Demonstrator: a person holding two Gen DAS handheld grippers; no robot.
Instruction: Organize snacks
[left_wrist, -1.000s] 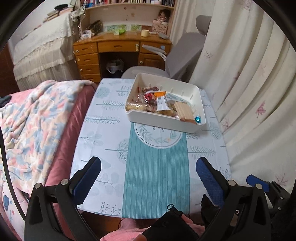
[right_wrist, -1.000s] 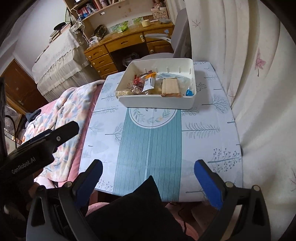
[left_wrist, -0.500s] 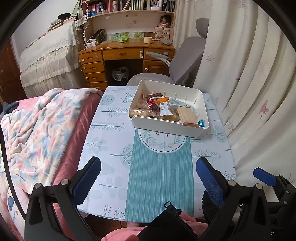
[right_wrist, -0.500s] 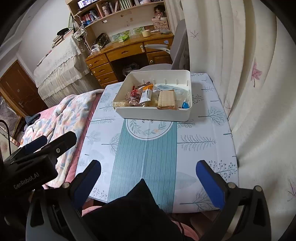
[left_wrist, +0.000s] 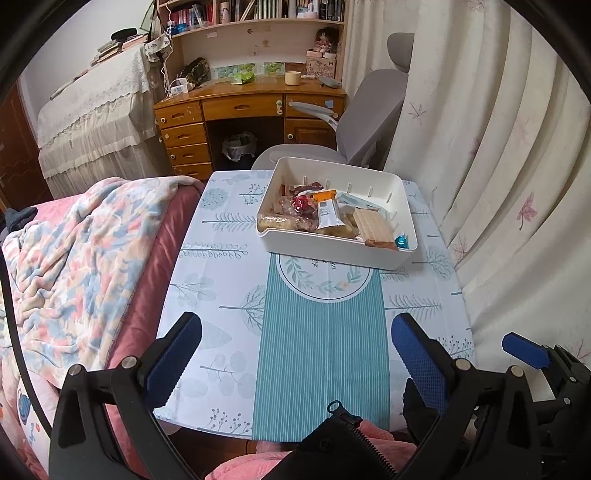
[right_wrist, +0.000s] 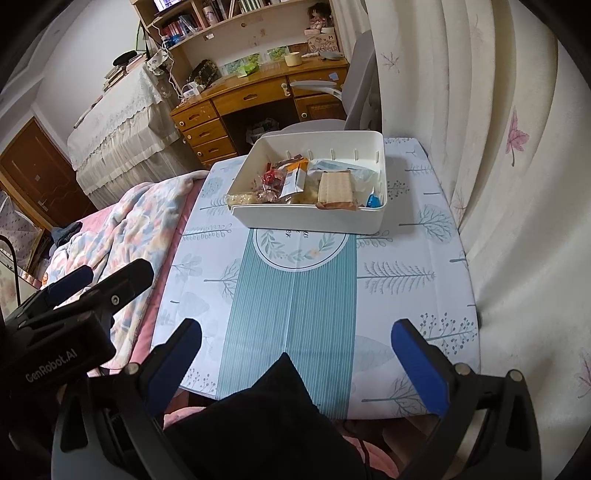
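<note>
- Standing at the near edge of the table (left_wrist: 221, 295), the person holds both grippers low and level, each with its jaws spread wide and nothing between them.
- Straight ahead of both, at the table's far end, sits the white bin (left_wrist: 343, 254), with the snacks (left_wrist: 325, 218) all lying inside it; no packet shows on the cloth around it.
- Its long side runs across the line of reach, so the near wall faces the grippers broadside.
- The left gripper (left_wrist: 295, 354) and the right gripper (right_wrist: 295, 350) sit well apart from the bin, about equally far; the bin lies slightly right of centre for the left gripper and about centred for the right.
- With every packet in the bin, this could be a finished tidy or a pile awaiting sorting.
</note>
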